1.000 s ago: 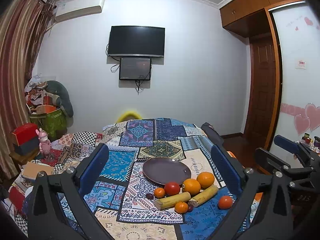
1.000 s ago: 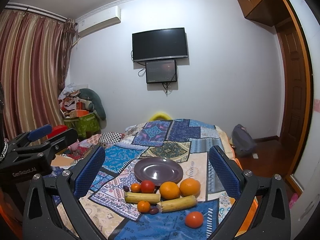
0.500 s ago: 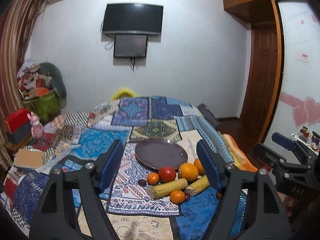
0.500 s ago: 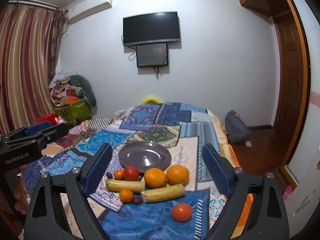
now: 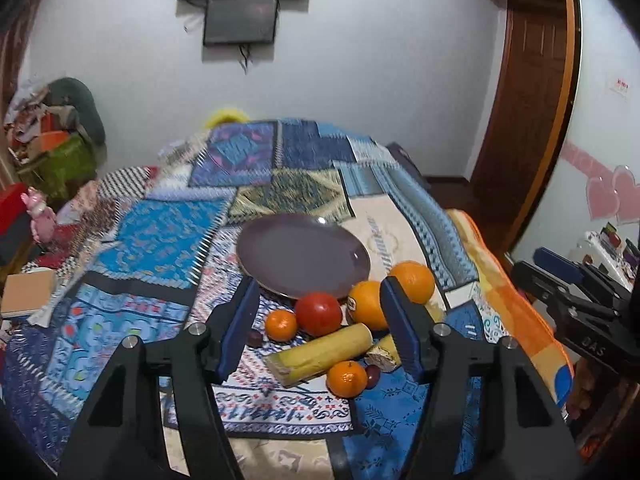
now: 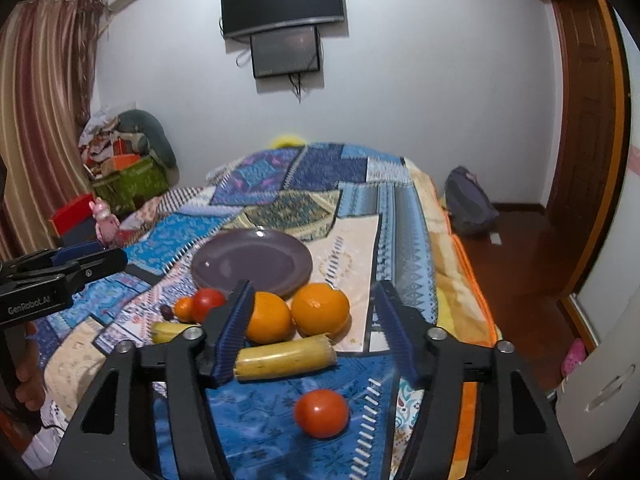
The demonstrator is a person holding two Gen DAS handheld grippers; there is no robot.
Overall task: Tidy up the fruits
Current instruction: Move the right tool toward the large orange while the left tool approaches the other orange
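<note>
An empty purple plate [image 5: 304, 256] [image 6: 252, 262] lies on the patchwork bedspread. In front of it lie two oranges [image 6: 320, 310], a red tomato [image 5: 319, 314], two small tangerines [image 5: 347, 379], two yellow banana-like pieces [image 5: 320, 354] [image 6: 284, 358] and small dark fruits [image 5: 253, 337]. A second tomato [image 6: 322, 412] lies apart, nearest the right gripper. My left gripper [image 5: 320, 324] is open and empty, hovering above the fruit pile. My right gripper [image 6: 314, 328] is open and empty above the oranges and banana piece.
The bedspread [image 5: 160, 236] covers a bed whose right edge [image 6: 468, 280] drops to a wooden floor. A backpack [image 6: 468, 200] sits on the floor. Boxes and a pink toy [image 5: 38, 216] stand at the left. A TV [image 6: 282, 0] hangs on the wall.
Both grippers have moved forward and down toward the fruit, which now looms larger. Both stay open and hold nothing.
</note>
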